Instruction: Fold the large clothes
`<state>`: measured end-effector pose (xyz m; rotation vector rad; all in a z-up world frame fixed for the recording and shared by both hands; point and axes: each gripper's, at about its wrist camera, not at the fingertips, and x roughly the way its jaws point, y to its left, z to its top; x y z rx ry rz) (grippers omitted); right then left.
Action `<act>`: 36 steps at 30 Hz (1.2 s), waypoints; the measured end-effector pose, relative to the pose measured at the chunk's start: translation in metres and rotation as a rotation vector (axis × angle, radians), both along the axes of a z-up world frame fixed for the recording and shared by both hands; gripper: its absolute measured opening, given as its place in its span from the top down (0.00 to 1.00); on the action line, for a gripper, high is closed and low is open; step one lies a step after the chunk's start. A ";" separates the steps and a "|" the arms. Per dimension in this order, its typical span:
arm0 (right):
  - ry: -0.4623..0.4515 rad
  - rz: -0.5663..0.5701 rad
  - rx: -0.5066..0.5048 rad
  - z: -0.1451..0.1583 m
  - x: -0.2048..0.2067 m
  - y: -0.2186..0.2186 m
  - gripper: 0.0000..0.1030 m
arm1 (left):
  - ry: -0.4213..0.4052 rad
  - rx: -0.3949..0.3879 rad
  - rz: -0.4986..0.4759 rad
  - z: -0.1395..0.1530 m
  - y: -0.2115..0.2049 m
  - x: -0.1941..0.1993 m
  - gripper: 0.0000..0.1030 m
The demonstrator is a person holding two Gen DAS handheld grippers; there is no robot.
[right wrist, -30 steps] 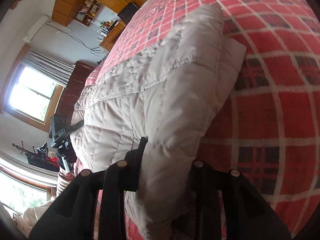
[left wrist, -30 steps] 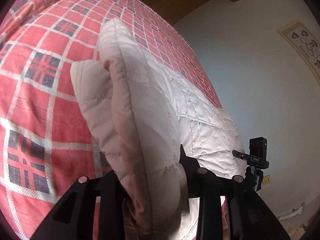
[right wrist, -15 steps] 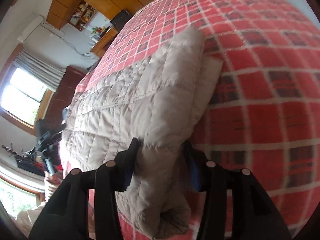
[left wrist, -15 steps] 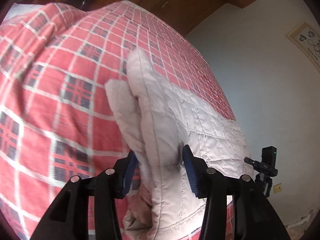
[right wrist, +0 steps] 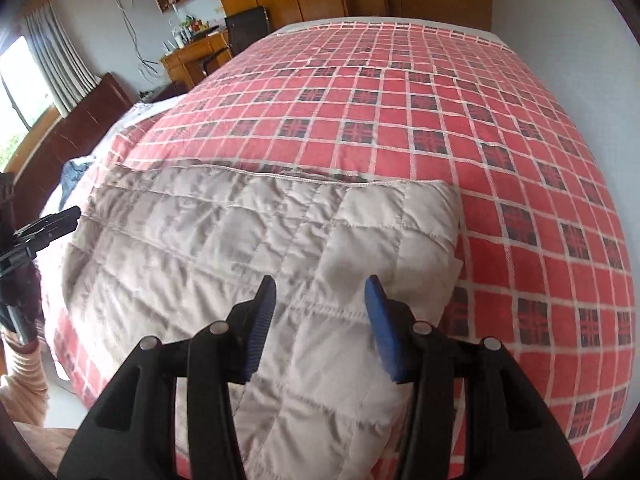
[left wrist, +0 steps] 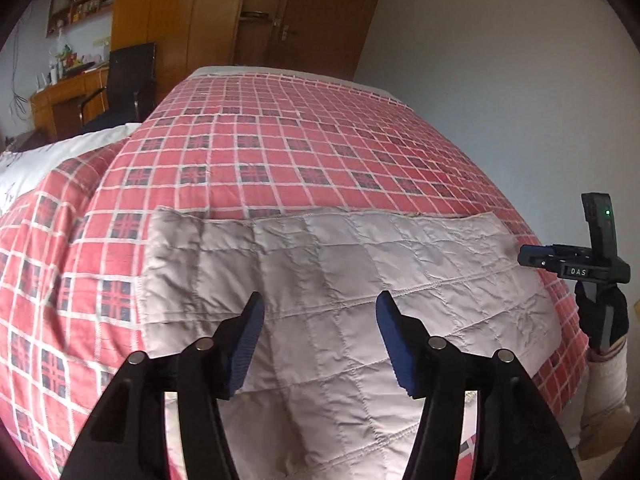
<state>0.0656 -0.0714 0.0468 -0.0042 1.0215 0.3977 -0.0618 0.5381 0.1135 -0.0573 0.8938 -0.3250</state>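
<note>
Now both grippers' jaws gape empty above the quilted garment (left wrist: 360,280) on the plaid bedspread (right wrist: 460,120).

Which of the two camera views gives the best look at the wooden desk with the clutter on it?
The right wrist view: the desk sits lit, with bottles on top and shelves above. The left wrist view shows the same desk squeezed into its far left edge, dimmer and partly behind a dark chair.

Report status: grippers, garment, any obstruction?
Left gripper open, right gripper open. Quilted garment lies folded flat on plaid bedspread. Nothing obstructing.
</note>
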 end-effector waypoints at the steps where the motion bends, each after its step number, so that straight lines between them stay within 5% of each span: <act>1: 0.001 -0.015 -0.023 -0.004 0.005 0.000 0.55 | 0.011 0.008 0.011 -0.007 -0.002 0.005 0.43; 7: 0.061 -0.045 0.004 -0.025 0.031 -0.002 0.55 | 0.055 0.054 0.098 -0.040 -0.003 0.023 0.43; 16: 0.082 -0.055 0.051 -0.057 0.043 -0.006 0.55 | 0.001 0.111 0.125 -0.049 -0.011 0.019 0.43; 36: 0.022 -0.005 0.042 0.002 -0.056 0.001 0.53 | -0.028 0.138 0.133 -0.026 -0.028 -0.029 0.33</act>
